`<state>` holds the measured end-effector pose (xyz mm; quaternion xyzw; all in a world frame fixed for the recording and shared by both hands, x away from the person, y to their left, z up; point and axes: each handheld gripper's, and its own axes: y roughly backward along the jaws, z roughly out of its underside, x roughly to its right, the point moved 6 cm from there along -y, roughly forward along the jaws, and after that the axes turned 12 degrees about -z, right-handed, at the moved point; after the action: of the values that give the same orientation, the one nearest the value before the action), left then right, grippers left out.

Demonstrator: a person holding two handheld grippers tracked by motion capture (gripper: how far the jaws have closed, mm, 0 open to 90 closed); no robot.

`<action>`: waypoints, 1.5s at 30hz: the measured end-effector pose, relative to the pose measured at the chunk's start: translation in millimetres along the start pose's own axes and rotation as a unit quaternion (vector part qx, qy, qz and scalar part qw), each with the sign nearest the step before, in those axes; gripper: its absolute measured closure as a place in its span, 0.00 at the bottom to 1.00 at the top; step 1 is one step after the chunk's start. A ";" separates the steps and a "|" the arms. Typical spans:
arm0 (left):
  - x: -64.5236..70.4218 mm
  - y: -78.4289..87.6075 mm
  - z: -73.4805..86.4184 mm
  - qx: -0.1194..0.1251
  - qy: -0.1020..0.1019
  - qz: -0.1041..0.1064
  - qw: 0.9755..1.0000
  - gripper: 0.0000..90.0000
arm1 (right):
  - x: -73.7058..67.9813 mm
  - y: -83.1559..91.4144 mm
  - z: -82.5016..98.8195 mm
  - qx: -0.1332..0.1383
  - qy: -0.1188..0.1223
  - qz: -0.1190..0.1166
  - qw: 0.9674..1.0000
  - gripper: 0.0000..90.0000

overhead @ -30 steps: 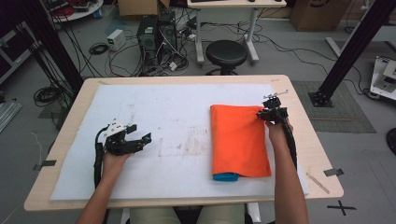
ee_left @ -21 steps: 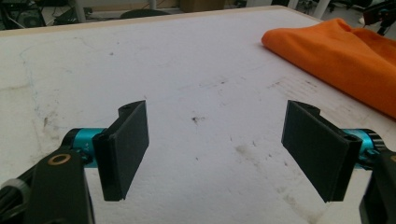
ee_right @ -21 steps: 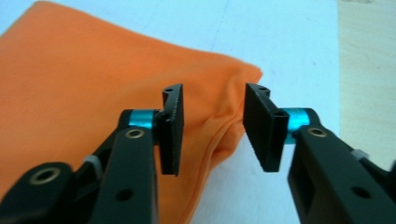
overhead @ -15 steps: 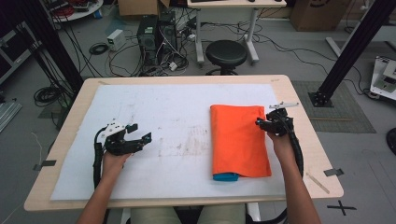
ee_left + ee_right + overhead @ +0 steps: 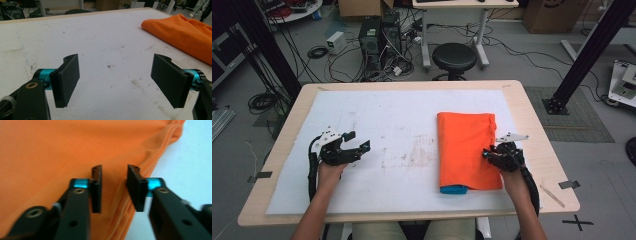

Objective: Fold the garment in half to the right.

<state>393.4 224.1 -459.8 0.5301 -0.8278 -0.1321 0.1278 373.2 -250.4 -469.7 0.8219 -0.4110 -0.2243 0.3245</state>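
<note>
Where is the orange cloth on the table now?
In the high view the orange cloth lies folded on the right half of the table, with the right gripper at its right edge.

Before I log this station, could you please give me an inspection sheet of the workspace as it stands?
Surface: wooden table under a white sheet, smudged near its middle.
Job's things: folded orange cloth on the sheet's right half; a blue layer peeks out at its near edge.
Clutter: nothing seen on the sheet.
Grippers: left tongs wide open over bare sheet; right tongs at the cloth's right edge, jaws just closing, a gap between them.
Cables: one trails back from each gripper; more tangle on the floor.
Surroundings: black stool, computer tower, cardboard boxes.
</note>
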 end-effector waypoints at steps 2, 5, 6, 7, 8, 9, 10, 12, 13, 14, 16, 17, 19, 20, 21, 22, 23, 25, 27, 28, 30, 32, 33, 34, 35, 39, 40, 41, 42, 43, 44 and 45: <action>-1.2 1.3 0.2 -0.002 -0.001 -0.001 1.000 0.26 | -0.2 -2.6 2.0 -0.009 0.008 0.002 1.000 0.95; -2.0 1.7 0.5 -0.003 -0.002 -0.003 1.000 0.26 | 0.1 1.3 2.2 -0.008 0.021 0.013 1.000 1.00; -2.1 1.6 0.9 -0.005 -0.002 -0.003 1.000 0.26 | 1.0 4.0 2.0 -0.007 0.021 0.017 1.000 1.00; -2.0 1.2 1.2 -0.006 -0.001 -0.001 1.000 0.26 | 2.4 6.6 1.9 -0.007 0.020 0.019 1.000 1.00; -2.2 0.8 1.4 -0.006 -0.002 -0.002 1.000 0.26 | 4.1 9.1 1.9 -0.004 0.016 0.020 1.000 1.00; -1.9 0.6 1.5 -0.006 -0.001 -0.003 1.000 0.26 | 5.9 11.5 2.3 -0.003 0.013 0.022 1.000 1.00; -1.9 0.5 1.4 -0.006 -0.002 -0.003 1.000 0.26 | 7.4 13.8 3.0 0.000 0.011 0.023 1.000 1.00; -1.8 0.5 1.4 -0.006 -0.002 -0.004 1.000 0.26 | 8.8 16.8 5.1 0.002 0.008 0.029 1.000 1.00; -2.2 0.5 1.4 -0.006 -0.001 -0.004 1.000 0.26 | 10.7 17.5 6.2 -0.002 0.012 0.039 0.999 1.00; -2.3 0.5 1.4 -0.006 -0.001 -0.004 1.000 0.26 | 13.5 18.2 7.4 -0.006 0.013 0.050 0.999 1.00; -2.4 0.7 1.5 -0.007 0.001 -0.005 1.000 0.26 | 16.5 18.4 9.1 -0.010 0.007 0.053 0.999 1.00; -2.2 0.7 1.5 -0.007 0.001 -0.005 1.000 0.26 | 17.6 18.1 10.0 -0.015 0.010 0.061 0.998 1.00; -2.2 0.4 1.6 -0.007 0.000 -0.006 1.000 0.26 | 18.0 16.1 11.8 -0.022 0.008 0.061 0.998 1.00; -2.1 0.5 1.8 -0.008 0.002 -0.006 1.000 0.26 | 17.2 15.7 12.2 -0.021 0.005 0.057 0.998 0.95; -2.1 0.6 1.7 -0.008 0.002 -0.005 1.000 0.26 | 15.9 16.7 11.8 -0.012 0.000 0.053 0.998 0.85; -2.4 0.9 1.7 -0.008 0.003 -0.006 1.000 0.26 | 14.1 18.7 10.9 0.000 -0.006 0.045 0.999 0.80; -3.0 1.2 1.5 -0.008 0.002 -0.006 1.000 0.26 | 11.5 22.1 10.2 0.010 -0.010 0.040 0.999 0.77; -3.2 1.2 1.4 -0.007 0.004 -0.006 1.000 0.26 | 6.9 29.7 11.0 0.022 -0.009 0.034 0.999 0.74; -3.1 0.7 1.7 -0.009 0.003 -0.006 1.000 0.26 | 1.5 36.1 14.4 0.021 -0.003 0.032 0.999 0.73; -2.6 0.2 2.0 -0.010 0.001 -0.005 1.000 0.26 | -1.3 38.0 16.5 0.019 0.001 0.031 0.999 0.71; -1.6 -0.3 2.4 -0.011 0.000 -0.005 1.000 0.26 | -6.9 38.9 22.0 0.008 0.005 0.026 1.000 0.69; -0.9 -0.6 2.3 -0.011 0.000 -0.004 1.000 0.26 | -11.6 36.9 29.4 -0.008 0.008 0.020 1.000 0.67; -0.7 -0.7 2.2 -0.011 0.000 -0.004 1.000 0.26 | -13.8 34.5 33.7 -0.019 0.008 0.017 1.000 0.68; -0.4 -1.0 2.3 -0.011 0.001 -0.004 1.000 0.26 | -14.9 32.2 37.9 -0.030 0.009 0.016 0.999 0.72; -0.1 -1.2 2.5 -0.012 0.001 -0.004 1.000 0.26 | -15.7 30.4 41.4 -0.037 0.010 0.010 0.999 0.80; 0.2 -1.1 2.6 -0.012 0.000 -0.004 1.000 0.26 | -15.6 34.8 43.0 -0.043 0.038 0.012 0.998 0.97; 0.0 -0.9 2.5 -0.012 0.002 -0.004 1.000 0.26 | -14.6 37.0 42.7 -0.044 0.037 0.017 0.998 0.97; -0.4 -0.8 2.5 -0.012 0.002 -0.003 1.000 0.26 | -12.3 39.0 42.9 -0.046 0.034 0.025 0.998 0.97; -0.9 -0.7 2.4 -0.012 0.003 -0.005 1.000 0.26 | -9.8 40.7 43.6 -0.047 0.030 0.031 0.998 0.97; -1.0 -0.7 2.5 -0.012 0.003 -0.005 1.000 0.26 | -7.6 41.7 44.7 -0.050 0.028 0.037 0.998 0.96; -1.0 -0.7 2.5 -0.012 0.003 -0.005 1.000 0.26 | -7.0 41.5 46.1 -0.053 0.022 0.034 0.998 0.95; -0.6 -0.8 2.7 -0.014 0.003 -0.003 1.000 0.26 | -7.2 40.7 46.6 -0.053 0.020 0.028 0.998 0.87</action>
<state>393.4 224.5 -462.6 0.5315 -0.8238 -0.1424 0.1367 317.9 -279.1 -471.9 0.7961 -0.4144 -0.2200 0.3822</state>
